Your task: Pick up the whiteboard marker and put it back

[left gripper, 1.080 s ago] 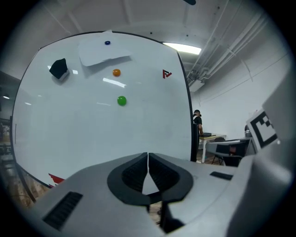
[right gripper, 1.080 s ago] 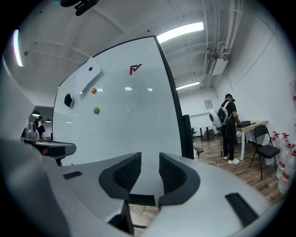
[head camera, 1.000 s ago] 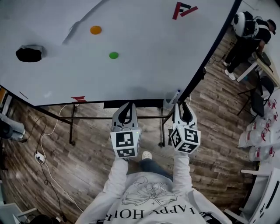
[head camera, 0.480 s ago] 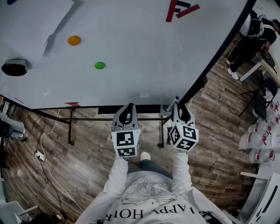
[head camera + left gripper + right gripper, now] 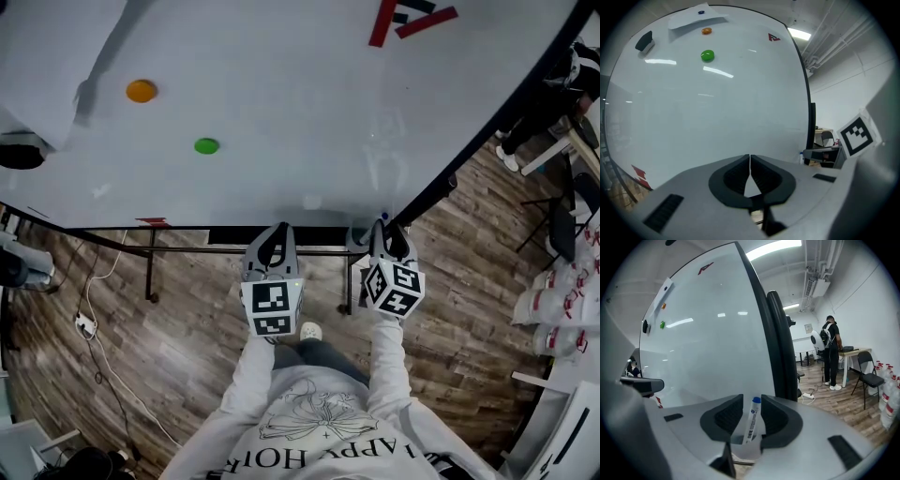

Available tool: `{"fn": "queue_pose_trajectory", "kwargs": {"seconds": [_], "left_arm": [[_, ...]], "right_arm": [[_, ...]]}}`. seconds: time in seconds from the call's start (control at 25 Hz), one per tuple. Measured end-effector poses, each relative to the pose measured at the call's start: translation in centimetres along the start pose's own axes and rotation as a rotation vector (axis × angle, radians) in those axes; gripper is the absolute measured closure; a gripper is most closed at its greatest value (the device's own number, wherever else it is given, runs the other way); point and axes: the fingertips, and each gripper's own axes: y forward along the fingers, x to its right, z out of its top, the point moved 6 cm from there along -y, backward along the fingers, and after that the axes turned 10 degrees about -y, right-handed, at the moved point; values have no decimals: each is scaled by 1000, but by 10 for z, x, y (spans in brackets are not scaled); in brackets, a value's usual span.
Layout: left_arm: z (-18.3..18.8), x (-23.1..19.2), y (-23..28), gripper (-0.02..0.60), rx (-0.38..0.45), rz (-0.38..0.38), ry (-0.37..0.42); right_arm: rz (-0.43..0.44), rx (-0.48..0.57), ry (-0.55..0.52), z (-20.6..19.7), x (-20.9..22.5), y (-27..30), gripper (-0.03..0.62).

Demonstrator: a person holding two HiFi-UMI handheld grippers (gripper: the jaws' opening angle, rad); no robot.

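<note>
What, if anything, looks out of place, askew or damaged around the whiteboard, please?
Nothing stands out. The marker stands slightly tilted between the open fingers of the right gripper, and the whiteboard shows no damage or spills.

WALLED IN: The whiteboard point(image 5: 281, 112) blocks all passage straight ahead. Its black frame point(image 5: 780, 348) bars the board's right edge; beyond that edge, open floor point(image 5: 834, 404) runs to a person point(image 5: 830, 352) and a chair point(image 5: 868, 378) well apart from the board. Stand bars point(image 5: 202, 250) cross beneath its bottom edge. At its bottom right corner, the right gripper point(image 5: 751, 401) has its jaws parted, with slim gaps either side of the marker point(image 5: 751, 423).
</note>
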Motion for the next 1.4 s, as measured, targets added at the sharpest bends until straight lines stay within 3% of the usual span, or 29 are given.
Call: {"fn": "queue_pose_trajectory", "kwargs": {"seconds": [0.84,1.4], "left_arm": [[-11,-9,3,571,-26,18,-15],[12,-7,-16,571,40,13,-17]], "right_arm": [[-1,-30,47,-20,3,22,516],[12,86,54,27,-2,-15,526]]}}
